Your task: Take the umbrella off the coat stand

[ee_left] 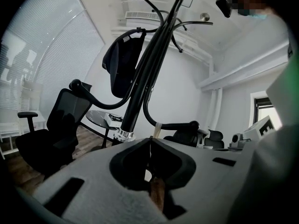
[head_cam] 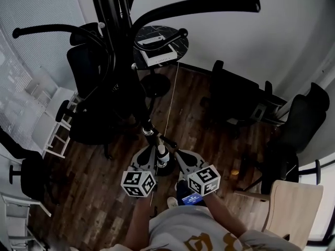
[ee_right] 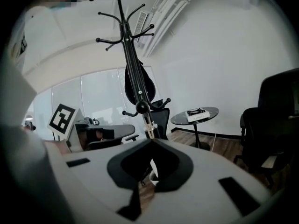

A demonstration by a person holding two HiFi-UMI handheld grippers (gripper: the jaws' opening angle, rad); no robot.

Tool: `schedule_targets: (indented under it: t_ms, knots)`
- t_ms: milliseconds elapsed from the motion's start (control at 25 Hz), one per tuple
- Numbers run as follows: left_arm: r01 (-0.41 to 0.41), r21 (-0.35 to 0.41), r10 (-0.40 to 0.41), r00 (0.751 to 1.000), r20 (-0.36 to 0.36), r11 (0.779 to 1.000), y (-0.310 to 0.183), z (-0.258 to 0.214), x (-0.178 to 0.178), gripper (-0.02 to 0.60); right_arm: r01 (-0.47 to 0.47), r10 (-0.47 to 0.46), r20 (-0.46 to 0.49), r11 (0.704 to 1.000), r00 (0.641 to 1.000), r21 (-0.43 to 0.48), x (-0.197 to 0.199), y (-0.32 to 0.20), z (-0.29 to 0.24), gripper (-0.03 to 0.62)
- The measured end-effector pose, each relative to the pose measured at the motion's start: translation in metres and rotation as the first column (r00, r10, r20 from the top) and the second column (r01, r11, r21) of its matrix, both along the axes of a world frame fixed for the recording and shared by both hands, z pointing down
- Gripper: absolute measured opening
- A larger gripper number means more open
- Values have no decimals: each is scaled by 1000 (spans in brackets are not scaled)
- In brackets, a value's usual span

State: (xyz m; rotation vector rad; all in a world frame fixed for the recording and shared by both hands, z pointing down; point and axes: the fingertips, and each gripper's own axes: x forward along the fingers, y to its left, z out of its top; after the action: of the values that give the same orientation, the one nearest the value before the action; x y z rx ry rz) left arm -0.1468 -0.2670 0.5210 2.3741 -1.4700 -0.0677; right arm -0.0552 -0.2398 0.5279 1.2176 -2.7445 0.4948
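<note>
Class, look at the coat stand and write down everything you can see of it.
The coat stand is black and looks like metal: a tall, slim pole standing on the wooden floor, with a silver collar low down. Curved arms branch off at several heights, each ending in a round knob. A dark bag-like thing hangs from an upper arm. The left gripper and right gripper, jaws shut, sit near its lower part; contact cannot be made out.

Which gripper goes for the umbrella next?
Left, probably: the silver collar on the coat stand is just ahead of the left gripper; from the right gripper the stand looks farther off. Both shut; open first.
</note>
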Motion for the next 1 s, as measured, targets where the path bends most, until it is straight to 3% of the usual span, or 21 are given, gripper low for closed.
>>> schedule_targets:
  t_ms: [680,800,1000]
  knots:
    - [-47,-22,48,998,30,999,-14,15,17,23,114,-113,-38,993,993,34,-23,-29,3,12]
    - [-47,-32,48,998,39,998,-19,18,18,94,139,-138,-41,990,990,26,-27,-33,6,12]
    - [-48,-37,50,998,44,998,-24,21,19,95,164,-163,-57,986,985,16,-28,-38,12,14]
